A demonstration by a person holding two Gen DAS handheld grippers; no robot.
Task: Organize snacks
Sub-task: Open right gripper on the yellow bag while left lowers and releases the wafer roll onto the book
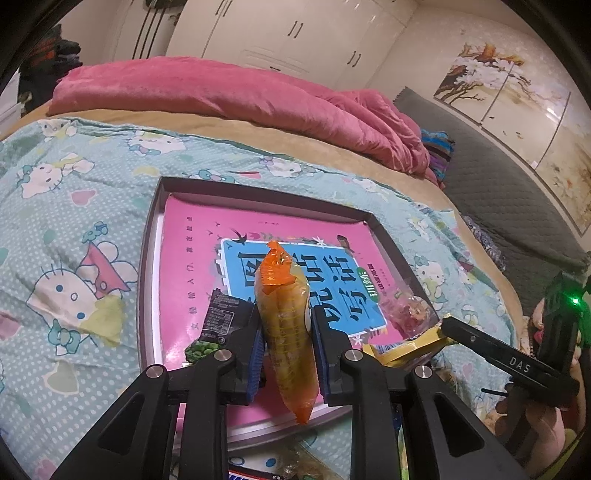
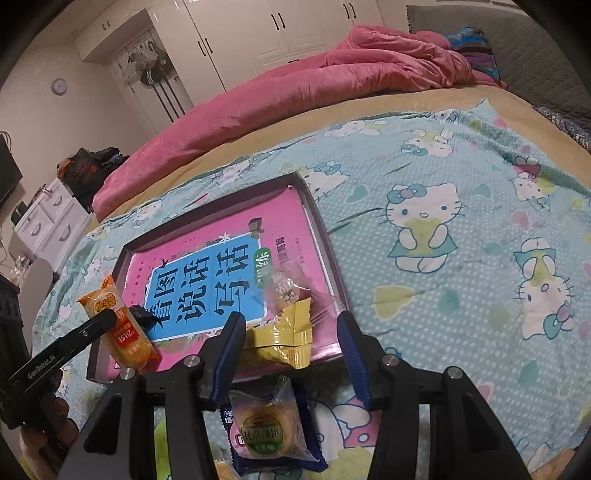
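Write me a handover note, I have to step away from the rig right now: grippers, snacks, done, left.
Left gripper: shut on the orange snack pack, held over the tray.
Right gripper: open, at the yellow packet on the tray's near edge.
Done: clear-wrapped snack and dark packet in the tray.
Left: place the orange pack; the round cake pack lies on the blanket.

A crumpled pink plush blanket (image 1: 229, 99) lies across the bed beyond a pale blue cartoon-cat sheet (image 2: 461, 229); glossy white wardrobe doors (image 1: 288, 33) stand behind, beside a floral wall painting (image 1: 517, 103)
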